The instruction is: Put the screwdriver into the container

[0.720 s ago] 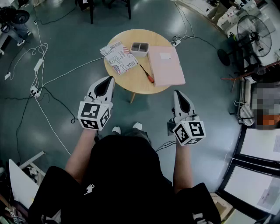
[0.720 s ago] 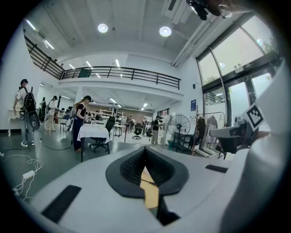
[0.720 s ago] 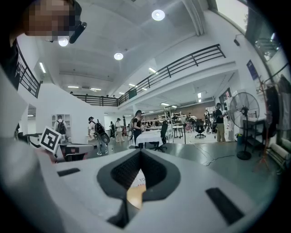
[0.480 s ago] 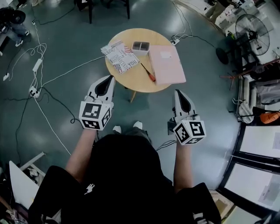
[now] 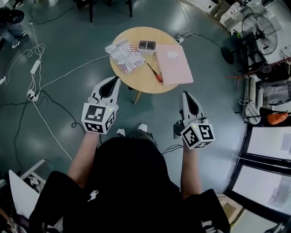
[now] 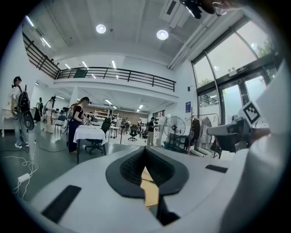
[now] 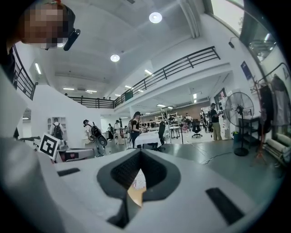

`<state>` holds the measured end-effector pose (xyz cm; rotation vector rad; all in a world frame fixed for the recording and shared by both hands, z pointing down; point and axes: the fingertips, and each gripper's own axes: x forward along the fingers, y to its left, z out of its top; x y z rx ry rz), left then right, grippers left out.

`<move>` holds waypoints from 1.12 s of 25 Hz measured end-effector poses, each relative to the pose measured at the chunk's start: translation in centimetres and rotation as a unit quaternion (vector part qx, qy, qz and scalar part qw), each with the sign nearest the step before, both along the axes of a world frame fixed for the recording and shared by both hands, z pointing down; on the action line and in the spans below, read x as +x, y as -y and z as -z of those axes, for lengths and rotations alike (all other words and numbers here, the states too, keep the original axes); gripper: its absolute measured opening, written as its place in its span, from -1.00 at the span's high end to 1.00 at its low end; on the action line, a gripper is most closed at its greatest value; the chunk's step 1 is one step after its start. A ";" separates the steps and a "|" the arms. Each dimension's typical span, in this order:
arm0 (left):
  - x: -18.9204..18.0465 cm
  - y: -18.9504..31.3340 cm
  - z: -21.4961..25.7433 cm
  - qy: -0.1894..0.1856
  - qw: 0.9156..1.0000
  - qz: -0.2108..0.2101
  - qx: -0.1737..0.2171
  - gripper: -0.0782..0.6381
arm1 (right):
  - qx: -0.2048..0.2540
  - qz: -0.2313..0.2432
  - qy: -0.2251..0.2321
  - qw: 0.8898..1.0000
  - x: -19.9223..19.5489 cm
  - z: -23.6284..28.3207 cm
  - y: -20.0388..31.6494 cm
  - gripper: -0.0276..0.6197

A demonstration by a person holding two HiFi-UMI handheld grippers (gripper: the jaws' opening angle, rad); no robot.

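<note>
A red-handled screwdriver (image 5: pixel 154 74) lies on the round wooden table (image 5: pixel 141 79), between a patterned paper (image 5: pixel 124 56) and a pink folder (image 5: pixel 173 65). The small grey container (image 5: pixel 146 45) stands at the table's far side, just beyond the screwdriver's tip. My left gripper (image 5: pixel 113 83) hovers above the floor short of the table's near left edge, shut and holding nothing. My right gripper (image 5: pixel 185 95) hangs short of the near right edge, also shut and holding nothing. In the left gripper view the left gripper (image 6: pixel 145 152) points across the hall, and so does the right gripper (image 7: pixel 140 155) in its own view.
White and black cables (image 5: pixel 43 86) run over the grey floor at the left. A standing fan (image 5: pixel 254 27) and shelving are at the upper right, chair legs (image 5: pixel 91 11) at the top. The person's shoes (image 5: pixel 142 127) are just short of the table. People stand far off in the hall.
The table has drifted slightly up and left in the head view as the camera shifted. Both grippers keep their places and stay shut.
</note>
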<state>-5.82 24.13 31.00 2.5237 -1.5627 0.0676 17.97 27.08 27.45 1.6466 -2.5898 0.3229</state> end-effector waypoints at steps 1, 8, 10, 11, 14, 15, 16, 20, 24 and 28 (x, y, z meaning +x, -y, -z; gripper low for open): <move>-0.2 -0.1 -0.1 -0.001 1.000 -0.001 -0.002 0.78 | -0.001 0.001 0.002 1.000 -0.2 0.0 0.0 0.91; -2.6 -0.6 -1.2 0.005 1.000 0.005 -0.010 0.78 | 0.000 0.016 0.015 1.000 -2.8 0.2 0.0 0.91; -3.3 -0.7 -1.7 0.005 1.000 0.013 -0.014 0.78 | -0.001 0.023 0.013 1.000 -3.7 0.2 0.0 0.91; -3.6 -0.8 -2.0 0.004 1.000 0.016 -0.017 0.77 | -0.002 0.027 0.012 1.000 -4.1 0.1 0.0 0.91; -4.0 -0.8 -2.6 0.006 1.000 0.018 -0.023 0.77 | -0.008 0.036 0.006 0.999 -4.7 -0.4 0.1 0.91; -3.9 -0.8 -2.6 0.008 1.000 0.017 -0.022 0.78 | -0.010 0.037 0.005 0.999 -4.6 -0.5 0.2 0.91; -3.8 -0.6 -2.5 0.008 1.000 0.016 -0.021 0.78 | -0.011 0.037 0.004 0.999 -4.5 -0.5 0.4 0.91; -3.7 0.1 -2.7 0.006 1.000 0.017 -0.024 0.77 | -0.010 0.043 -0.002 0.999 -4.7 -0.7 1.4 0.91; -3.0 1.2 -3.1 0.001 1.000 0.013 -0.028 0.78 | -0.011 0.044 0.001 0.999 -4.2 -1.0 2.8 0.91; -2.2 3.2 -3.5 0.007 0.999 0.014 -0.033 0.77 | -0.015 0.041 0.006 0.999 -3.1 -1.7 4.9 0.91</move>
